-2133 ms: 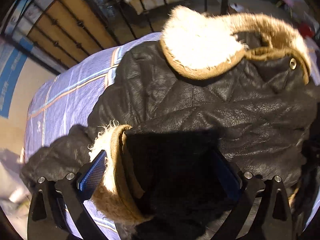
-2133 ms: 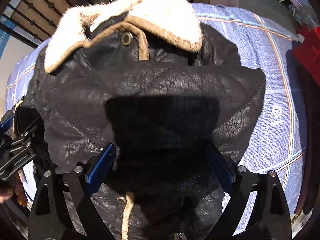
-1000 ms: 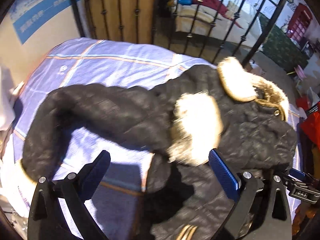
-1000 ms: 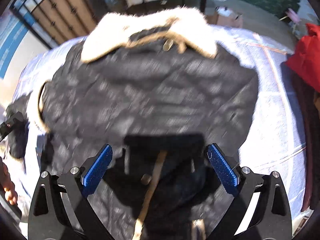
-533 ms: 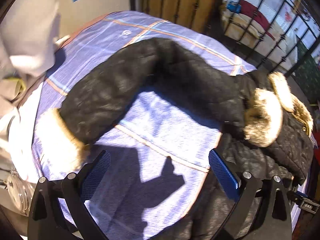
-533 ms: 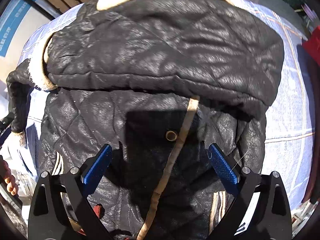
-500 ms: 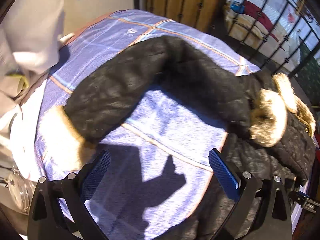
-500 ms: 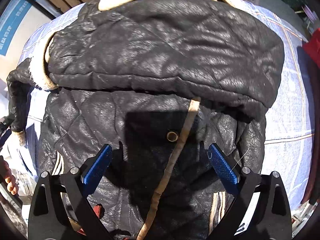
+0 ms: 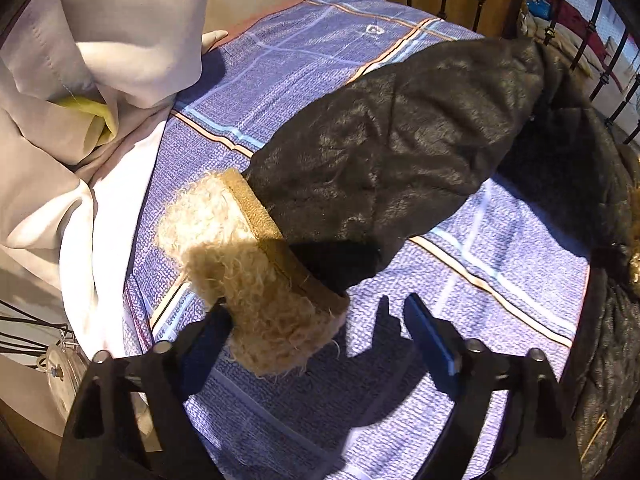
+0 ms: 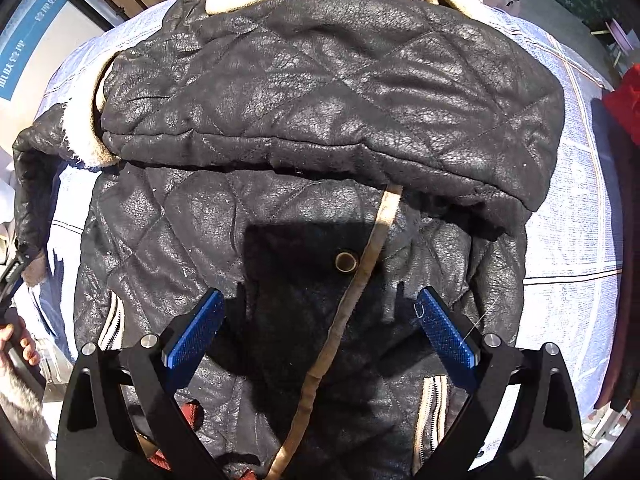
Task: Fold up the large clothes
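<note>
A black quilted jacket [image 10: 328,92] with cream fleece collar lies on a blue checked bedsheet [image 9: 304,60]. One sleeve is folded across its chest in the right wrist view. The other sleeve [image 9: 392,152] lies stretched out on the sheet in the left wrist view, ending in a fleece cuff [image 9: 248,264]. My left gripper [image 9: 316,332] is open, with the cuff just ahead of it and partly between the fingers. My right gripper [image 10: 320,324] is open and empty above the jacket's front, near a snap button [image 10: 346,261].
Pale curtains and white cloth [image 9: 80,92] hang at the bed's left edge. A dark metal bed frame [image 9: 560,8] runs along the far side. A red object [image 10: 624,100] lies past the bed's right side. A hand [image 10: 20,344] shows at the left in the right wrist view.
My left gripper has swung left along the outstretched sleeve and come down close to its fleece cuff. My right gripper has barely moved over the jacket's front.
</note>
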Tool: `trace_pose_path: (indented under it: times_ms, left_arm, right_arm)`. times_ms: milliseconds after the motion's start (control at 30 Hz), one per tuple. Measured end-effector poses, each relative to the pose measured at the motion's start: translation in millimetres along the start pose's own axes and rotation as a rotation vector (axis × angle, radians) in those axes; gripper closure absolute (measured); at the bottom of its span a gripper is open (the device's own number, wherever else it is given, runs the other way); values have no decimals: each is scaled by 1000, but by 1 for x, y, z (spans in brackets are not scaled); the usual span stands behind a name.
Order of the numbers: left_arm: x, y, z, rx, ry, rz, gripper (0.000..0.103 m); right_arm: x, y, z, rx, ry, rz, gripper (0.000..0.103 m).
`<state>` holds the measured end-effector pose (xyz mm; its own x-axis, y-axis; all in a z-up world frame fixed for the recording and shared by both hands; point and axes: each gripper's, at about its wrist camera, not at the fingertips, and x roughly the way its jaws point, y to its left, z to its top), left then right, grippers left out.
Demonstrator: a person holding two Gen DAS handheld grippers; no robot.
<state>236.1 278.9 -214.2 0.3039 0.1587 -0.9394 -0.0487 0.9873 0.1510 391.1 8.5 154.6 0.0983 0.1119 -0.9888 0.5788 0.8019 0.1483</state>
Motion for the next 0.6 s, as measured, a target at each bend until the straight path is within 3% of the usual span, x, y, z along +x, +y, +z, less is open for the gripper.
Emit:
trace_pose_path:
  times_ms: [67,100,167,233,333,433,533,600]
  left_arm:
    - [3,6,5,-3,1,14,54]
    - [3,11,8,-15,-3,2,54]
    - [0,25,16,-42,-8,-35,67]
    - [-10,38,26,-28,-48,-14,72]
    - [-33,74,47,-41,-141,94,74]
    - [-49,116,67,-127,-181,59,74]
    - [-46,103,75,-11,-196,129,70]
    - [-27,91,71,4,-128,167,64]
  right_arm:
    - [-2,-5,-1,4,-1,-4,8]
    - [-1,-6,-1,7,2,-8,8]
    - [-1,-8,-2,16,5,-10,8]
    - [-1,-7,-1,24,5,-11,8]
    - [-1,-8,2,28,-2,-6,8]
    - [-7,-13,3,29,-4,-4,8]
    - [-8,-18,4,30,4,0,8]
    - [-7,-19,4,30,11,1,8]
